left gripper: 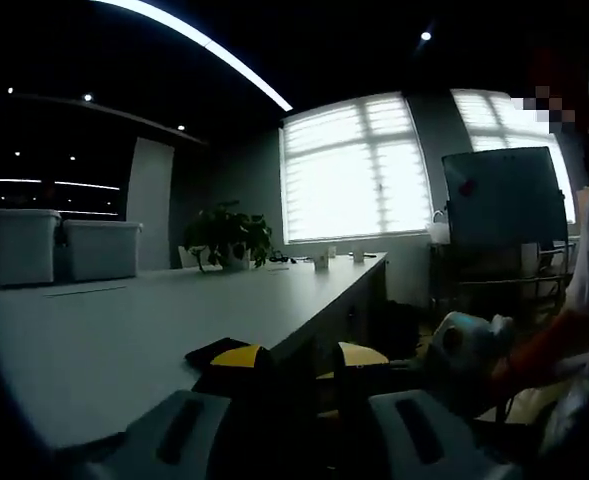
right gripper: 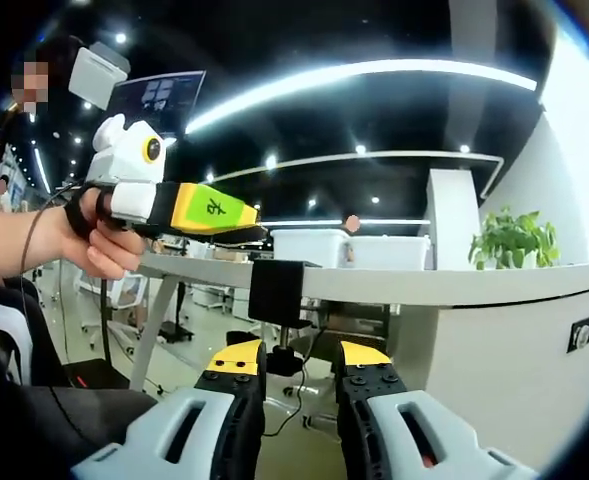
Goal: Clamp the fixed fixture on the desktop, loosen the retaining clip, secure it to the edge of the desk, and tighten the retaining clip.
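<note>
— Since the desk (right gripper: 454, 285) took up most of both views, where did the fixture sit on it?

— At the desk's edge. In the right gripper view the fixed fixture (right gripper: 276, 292) was a dark block hanging over the pale edge, with its screw stem and knob, the retaining clip (right gripper: 283, 358), reaching down below the slab. The left gripper (right gripper: 246, 236) came in from the left in that view, its yellow-tagged jaws lying flat along the desktop and reaching to the top of the fixture.

— Was it gripping it?

— It looked closed on or pressed against the fixture's top, but I could not tell for sure; in the left gripper view the jaws were dark and crowded at the desk edge.

— And the right gripper (right gripper: 299, 365)?

— Partly open, holding nothing, its yellow tips on either side of the knob beneath the desk, close to it but apart as far as I could judge.

— So which step?

— My judgement: the fixture was already on the edge, and tightening remained. The next move would call for closing the right jaws on the knob and turning it while the left steadied the body.
</note>
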